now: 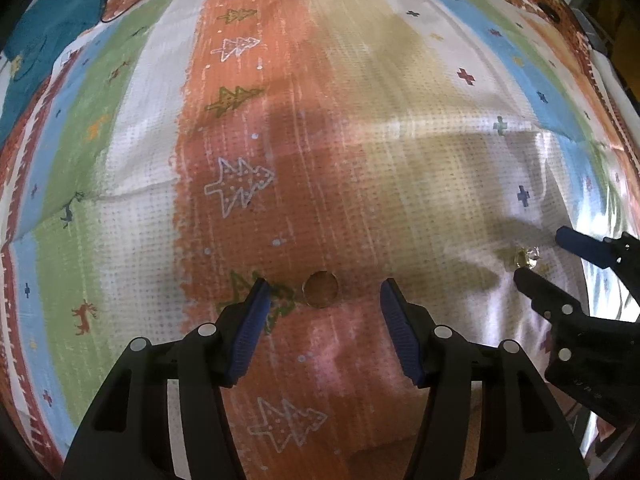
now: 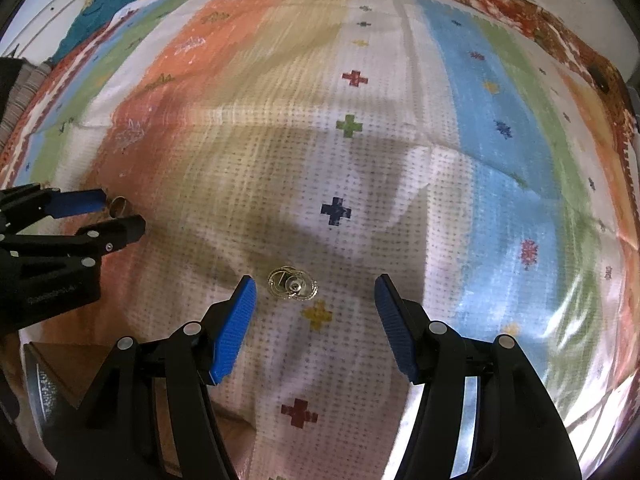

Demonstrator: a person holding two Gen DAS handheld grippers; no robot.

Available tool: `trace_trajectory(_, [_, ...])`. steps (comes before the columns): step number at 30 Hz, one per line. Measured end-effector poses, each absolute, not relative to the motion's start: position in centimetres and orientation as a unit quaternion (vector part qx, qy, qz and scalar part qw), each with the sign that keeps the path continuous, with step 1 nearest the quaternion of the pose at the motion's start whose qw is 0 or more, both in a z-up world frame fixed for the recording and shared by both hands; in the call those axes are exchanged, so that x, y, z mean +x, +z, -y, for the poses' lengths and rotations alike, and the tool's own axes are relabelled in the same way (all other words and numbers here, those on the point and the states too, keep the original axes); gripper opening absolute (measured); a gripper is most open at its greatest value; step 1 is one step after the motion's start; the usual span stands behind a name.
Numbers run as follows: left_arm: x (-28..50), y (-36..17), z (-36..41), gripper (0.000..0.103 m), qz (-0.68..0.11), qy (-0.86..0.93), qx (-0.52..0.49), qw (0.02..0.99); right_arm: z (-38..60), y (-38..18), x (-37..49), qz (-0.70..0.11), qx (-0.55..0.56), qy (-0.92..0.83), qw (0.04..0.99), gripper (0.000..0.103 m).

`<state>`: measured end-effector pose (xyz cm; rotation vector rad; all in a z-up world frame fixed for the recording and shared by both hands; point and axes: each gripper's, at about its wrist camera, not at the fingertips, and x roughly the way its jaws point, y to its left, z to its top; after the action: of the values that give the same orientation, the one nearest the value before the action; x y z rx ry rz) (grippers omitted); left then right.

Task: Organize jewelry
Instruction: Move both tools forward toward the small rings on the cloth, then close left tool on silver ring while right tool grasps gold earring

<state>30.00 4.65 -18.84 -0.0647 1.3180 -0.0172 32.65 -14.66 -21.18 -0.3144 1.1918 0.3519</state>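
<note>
A plain gold ring (image 1: pixel 320 289) lies on the orange stripe of the cloth, between the tips of my open left gripper (image 1: pixel 323 286); it shows small in the right wrist view (image 2: pixel 118 207) beside the left gripper (image 2: pixel 120 212). A gold filigree piece with a clear stone (image 2: pixel 292 283) lies on the white stripe, between the tips of my open right gripper (image 2: pixel 314 286). In the left wrist view this piece (image 1: pixel 527 258) sits between the right gripper's fingers (image 1: pixel 538 256). Both grippers hold nothing.
A striped patterned cloth (image 1: pixel 360 120) covers the surface, with creases at the right. A teal fabric (image 1: pixel 52 20) lies at the far left corner. A brown box-like edge (image 2: pixel 80 360) shows at the lower left of the right wrist view.
</note>
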Motion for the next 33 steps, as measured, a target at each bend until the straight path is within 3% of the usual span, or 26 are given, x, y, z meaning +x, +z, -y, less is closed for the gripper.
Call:
trace_trajectory(5, [30.1, -19.1, -5.2, 0.049, -0.609, -0.003, -0.032, 0.793, 14.5, -21.2, 33.0, -0.550, -0.143, 0.166, 0.806, 0.053])
trace_trajectory(11, [30.4, -19.2, -5.6, 0.025, -0.611, -0.003, -0.026, 0.791, 14.2, -21.4, 33.0, -0.555, -0.154, 0.163, 0.801, 0.045])
trace_trajectory(13, [30.4, -19.2, -5.6, 0.020, -0.612, -0.004, -0.024, 0.791, 14.2, -21.3, 32.9, -0.554, -0.152, 0.167, 0.801, 0.023])
trace_trajectory(14, [30.3, -19.2, -5.6, 0.018, -0.612, -0.005, -0.022, 0.790, 14.1, -21.3, 32.9, -0.554, -0.153, 0.167, 0.801, 0.023])
trace_trajectory(23, [29.8, -19.0, -4.4, 0.018, -0.610, -0.008, -0.022, 0.792, 14.6, -21.1, 32.8, -0.551, -0.142, 0.170, 0.805, 0.023])
trace_trajectory(28, [29.6, -18.4, -4.6, 0.018, -0.604, -0.009, -0.020, 0.796, 14.6, -20.0, 32.5, -0.543, -0.138, 0.173, 0.810, 0.014])
trace_trajectory(33, [29.1, -17.8, -4.2, 0.018, -0.600, -0.005, -0.013, 0.800, 14.8, -19.9, 32.1, -0.543, -0.138, 0.172, 0.810, 0.014])
